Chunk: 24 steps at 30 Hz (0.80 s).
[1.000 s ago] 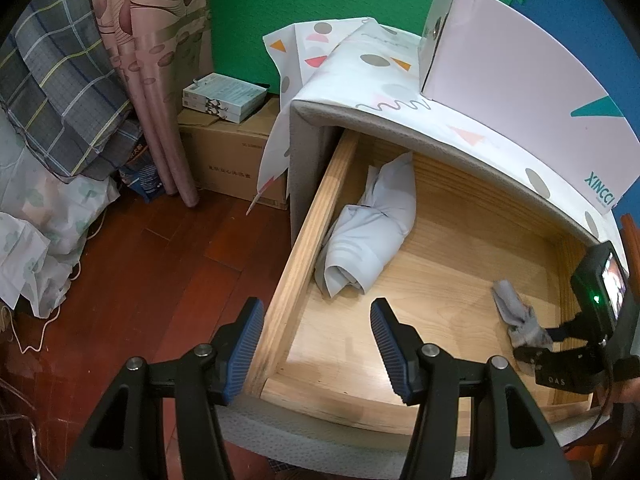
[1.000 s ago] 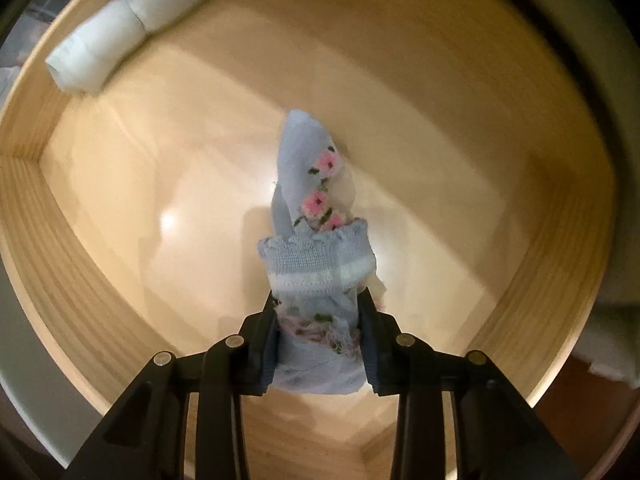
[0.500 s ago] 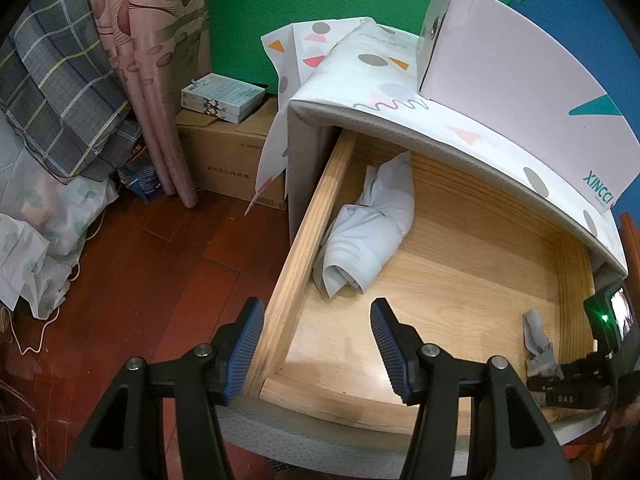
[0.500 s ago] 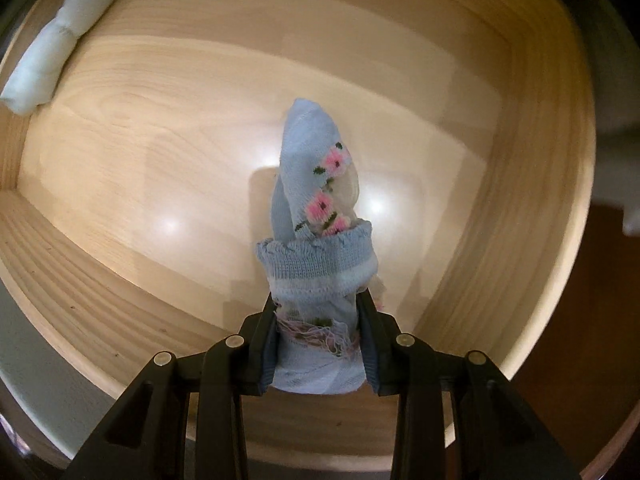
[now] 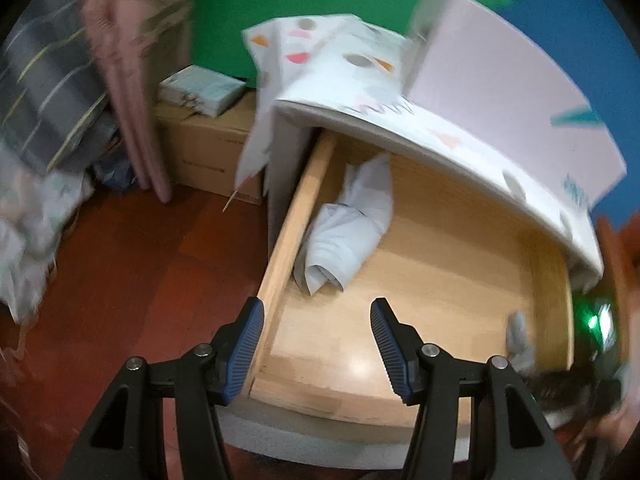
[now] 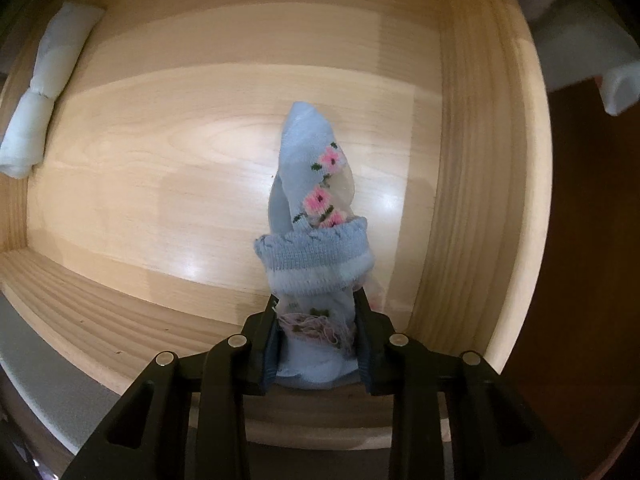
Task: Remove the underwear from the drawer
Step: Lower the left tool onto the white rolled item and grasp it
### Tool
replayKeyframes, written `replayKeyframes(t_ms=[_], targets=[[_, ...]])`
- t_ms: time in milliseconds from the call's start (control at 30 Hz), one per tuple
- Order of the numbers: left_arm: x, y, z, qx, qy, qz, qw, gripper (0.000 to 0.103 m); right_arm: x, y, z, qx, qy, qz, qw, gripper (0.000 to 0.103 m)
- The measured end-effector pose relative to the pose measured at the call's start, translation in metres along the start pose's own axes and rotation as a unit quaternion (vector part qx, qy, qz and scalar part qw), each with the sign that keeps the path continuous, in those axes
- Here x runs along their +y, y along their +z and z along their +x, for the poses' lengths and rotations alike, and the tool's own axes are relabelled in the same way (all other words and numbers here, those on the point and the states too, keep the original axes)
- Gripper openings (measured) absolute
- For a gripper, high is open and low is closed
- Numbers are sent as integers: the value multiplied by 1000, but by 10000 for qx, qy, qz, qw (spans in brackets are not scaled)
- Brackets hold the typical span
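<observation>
My right gripper (image 6: pixel 316 336) is shut on a light blue piece of underwear with pink flowers (image 6: pixel 312 208) and holds it above the floor of the open wooden drawer (image 6: pixel 460 160), near its front right corner. In the left wrist view the same garment (image 5: pixel 518 334) hangs blurred at the drawer's right side. A rolled white garment (image 5: pixel 348 232) lies against the drawer's left wall; it also shows in the right wrist view (image 6: pixel 44 96). My left gripper (image 5: pixel 316 344) is open and empty above the drawer's front left corner.
The drawer (image 5: pixel 292 224) sticks out of a cabinet covered with a patterned white cloth (image 5: pixel 360 76), with a pale pink box (image 5: pixel 500 92) on top. A cardboard box (image 5: pixel 208 148), a curtain (image 5: pixel 132 72) and a red wooden floor (image 5: pixel 140 272) are to the left.
My right gripper has lifted the blue underwear up and back toward the drawer's front right corner. The left wrist view has gone blurred as the left gripper shifts slightly.
</observation>
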State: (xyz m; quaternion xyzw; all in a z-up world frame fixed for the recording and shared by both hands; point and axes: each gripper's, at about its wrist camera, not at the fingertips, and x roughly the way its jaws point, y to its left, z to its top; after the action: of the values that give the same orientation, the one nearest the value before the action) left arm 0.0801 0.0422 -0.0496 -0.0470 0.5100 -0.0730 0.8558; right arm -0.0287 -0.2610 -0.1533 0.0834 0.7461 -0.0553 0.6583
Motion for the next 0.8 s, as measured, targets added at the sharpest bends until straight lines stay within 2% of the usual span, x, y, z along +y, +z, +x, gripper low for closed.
replayKeyframes(t_ms=[67,133,200,233,333,533,800], targets=[[-12,5,1,46,-4,497,9988,57,-14,-2,-3,-12,9,2,10000,27],[-25,12,3,74,15,975,9952,57,-2,-8,-2,-22,8,12,10000,27],[-32,18,7,123,31,1200,9927,57,-4,-9,-2,-26,11,36,10000,27],[-36,22,11,175,26,1308,9913,57,7,2,1,-26,10,52,10000,27],[-45,33,31,436,-21,1544,9870,57,14,4,14,-60,27,94,9999,27],[-62,46,68,774,223,2071,9750,57,10,0,10,-121,61,146,9998,27],[-76,53,109,1140,541,2354,9637,57,5,-4,4,-225,96,214,9995,28]])
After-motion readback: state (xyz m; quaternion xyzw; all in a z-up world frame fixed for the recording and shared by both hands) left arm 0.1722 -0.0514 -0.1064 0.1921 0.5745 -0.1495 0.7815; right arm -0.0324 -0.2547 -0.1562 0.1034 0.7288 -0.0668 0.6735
